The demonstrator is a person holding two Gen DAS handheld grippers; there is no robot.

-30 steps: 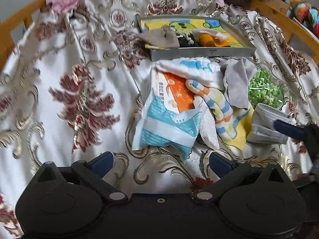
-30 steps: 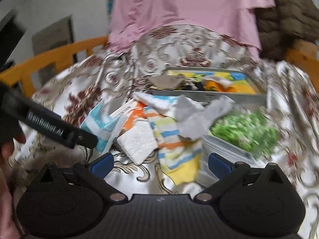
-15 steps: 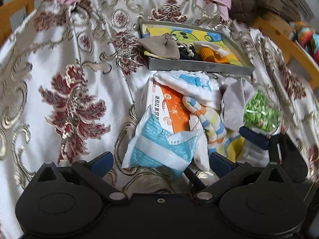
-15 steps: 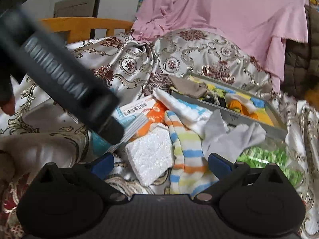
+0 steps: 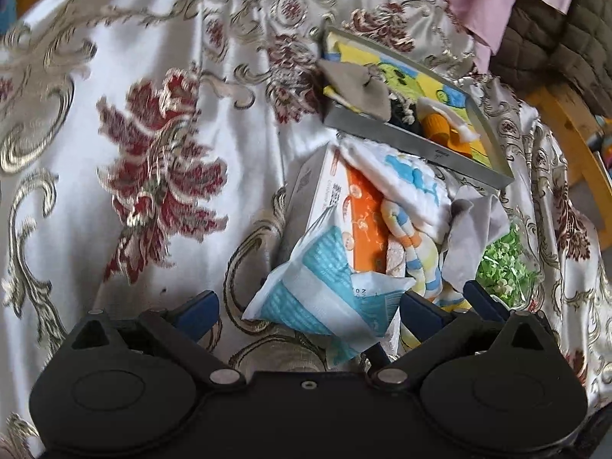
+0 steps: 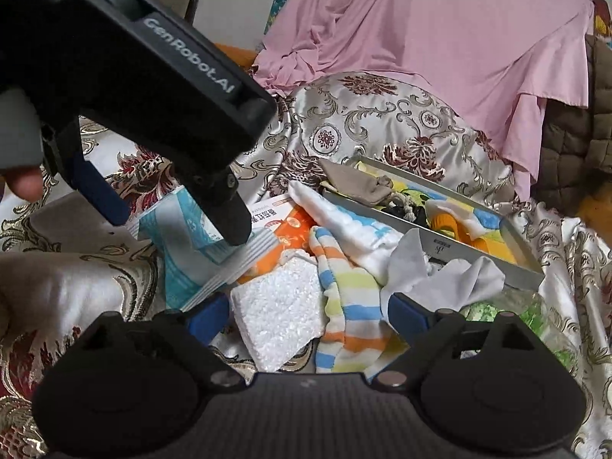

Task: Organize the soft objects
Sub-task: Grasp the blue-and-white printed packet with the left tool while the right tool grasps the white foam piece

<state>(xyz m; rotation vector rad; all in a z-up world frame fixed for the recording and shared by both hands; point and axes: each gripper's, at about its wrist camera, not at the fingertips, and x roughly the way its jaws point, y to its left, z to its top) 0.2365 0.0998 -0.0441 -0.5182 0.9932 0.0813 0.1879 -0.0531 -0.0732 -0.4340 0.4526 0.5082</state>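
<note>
Foam block (image 6: 281,313) — half-buried (under striped sock (image 6: 346,306))

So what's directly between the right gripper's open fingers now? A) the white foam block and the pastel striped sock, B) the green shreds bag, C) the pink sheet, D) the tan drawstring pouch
A: in the right wrist view the white foam block and the pastel striped sock lie between the right gripper's spread fingers.

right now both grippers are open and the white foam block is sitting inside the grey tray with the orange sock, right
Not quite. The white foam block is not in the grey tray; it lies on the patterned cloth in front of the tray, beside the striped sock, as the right wrist view shows. Both the left gripper and right gripper are open, and the orange sock is in the tray.
</note>
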